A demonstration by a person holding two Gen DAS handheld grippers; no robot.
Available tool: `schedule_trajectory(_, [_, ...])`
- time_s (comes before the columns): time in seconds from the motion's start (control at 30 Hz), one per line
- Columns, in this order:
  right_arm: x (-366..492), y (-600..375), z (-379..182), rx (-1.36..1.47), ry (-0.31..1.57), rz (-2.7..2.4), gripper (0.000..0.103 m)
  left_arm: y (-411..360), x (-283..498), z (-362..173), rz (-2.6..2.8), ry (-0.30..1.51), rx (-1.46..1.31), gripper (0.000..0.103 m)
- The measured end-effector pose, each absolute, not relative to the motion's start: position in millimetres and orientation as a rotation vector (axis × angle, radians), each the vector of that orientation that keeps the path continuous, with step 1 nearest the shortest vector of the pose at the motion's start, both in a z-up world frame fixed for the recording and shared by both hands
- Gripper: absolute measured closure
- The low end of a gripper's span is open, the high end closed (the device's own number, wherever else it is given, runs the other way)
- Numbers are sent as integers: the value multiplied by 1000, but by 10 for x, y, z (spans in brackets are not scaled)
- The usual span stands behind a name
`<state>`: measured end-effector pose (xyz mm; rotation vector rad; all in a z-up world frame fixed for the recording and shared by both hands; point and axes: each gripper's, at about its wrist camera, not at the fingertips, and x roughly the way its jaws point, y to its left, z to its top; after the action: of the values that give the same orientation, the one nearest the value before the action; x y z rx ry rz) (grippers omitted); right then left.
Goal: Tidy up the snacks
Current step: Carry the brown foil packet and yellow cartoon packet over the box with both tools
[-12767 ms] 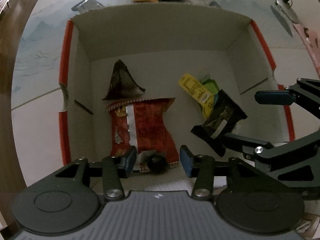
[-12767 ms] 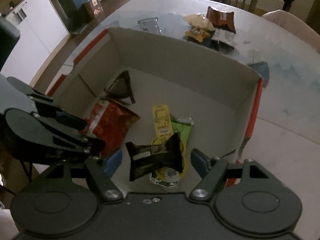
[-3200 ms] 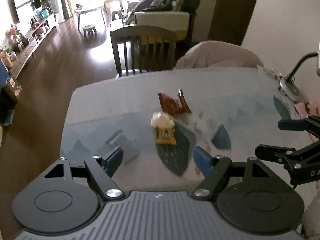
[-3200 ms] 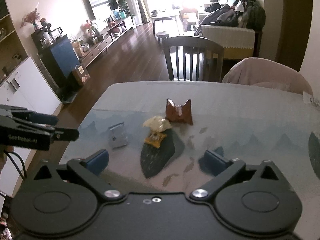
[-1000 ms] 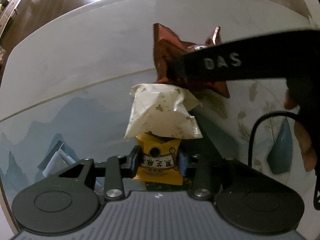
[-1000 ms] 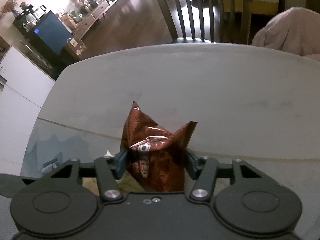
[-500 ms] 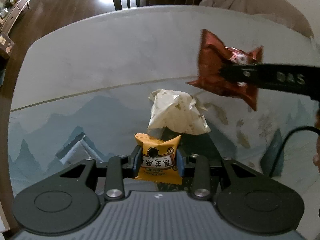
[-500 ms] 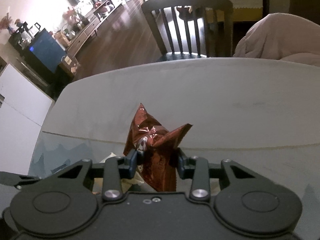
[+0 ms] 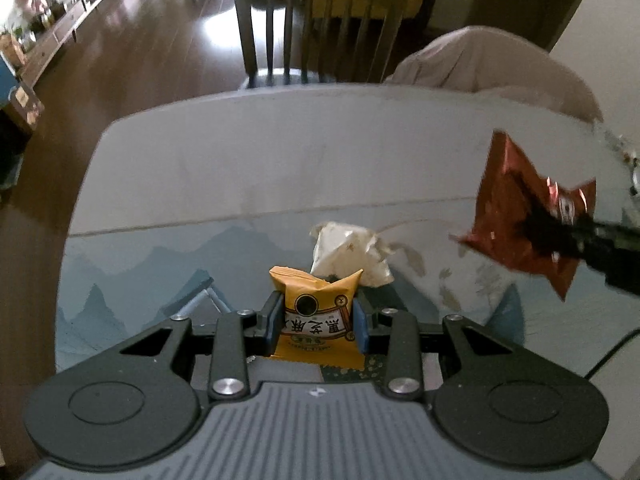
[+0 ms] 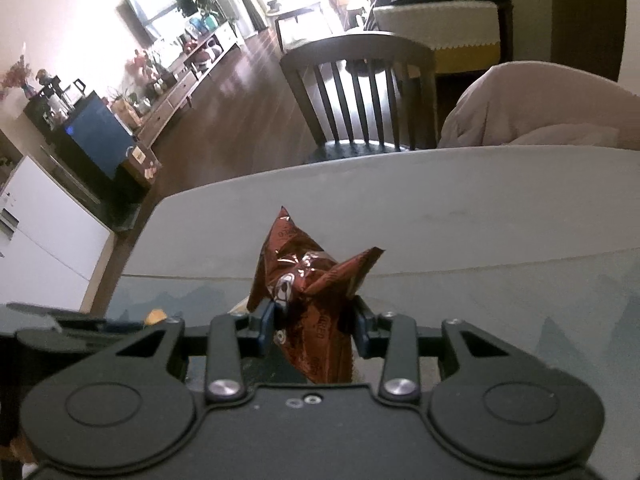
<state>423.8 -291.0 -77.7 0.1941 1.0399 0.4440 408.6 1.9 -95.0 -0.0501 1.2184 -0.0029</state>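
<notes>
Nearest to me, the left gripper (image 9: 318,326) has its jaws clamped on a small yellow snack packet (image 9: 317,320), pinched across its middle and held clear of the table (image 9: 248,176). Beside it the right gripper (image 10: 315,330) is closed tight on a crumpled red foil bag (image 10: 310,312), which is squashed between the pads and sticks up above them.

Just beyond the yellow packet, a white crinkled bag (image 9: 348,256) lies on the patterned mat, not picked up. No box shows in either view.

Further off stand a dark wooden chair (image 9: 304,24) and a covered seat, then the bright living room.

The foil looks slippery to me, and the grip catches only a bunched fold. A quick swing could let it slide out. The yellow packet is puffy and might squirm loose the same way.
</notes>
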Motion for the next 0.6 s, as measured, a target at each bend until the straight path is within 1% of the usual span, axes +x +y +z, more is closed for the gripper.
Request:
schedule_trajectory(0.2, [3859,-2979,-508,196,1001,418,67,-4,3863,-558,-25,1127,-44,69])
schedule_trajectory(0.4, [3517,-2970,-323,202,980,412,67,-49,3538,-342,-54,1130,-10,69])
schedule_trajectory(0.6, [3264,-2929,-260,199,985,409,67,-75,3142,-201,-81,1150,20,69])
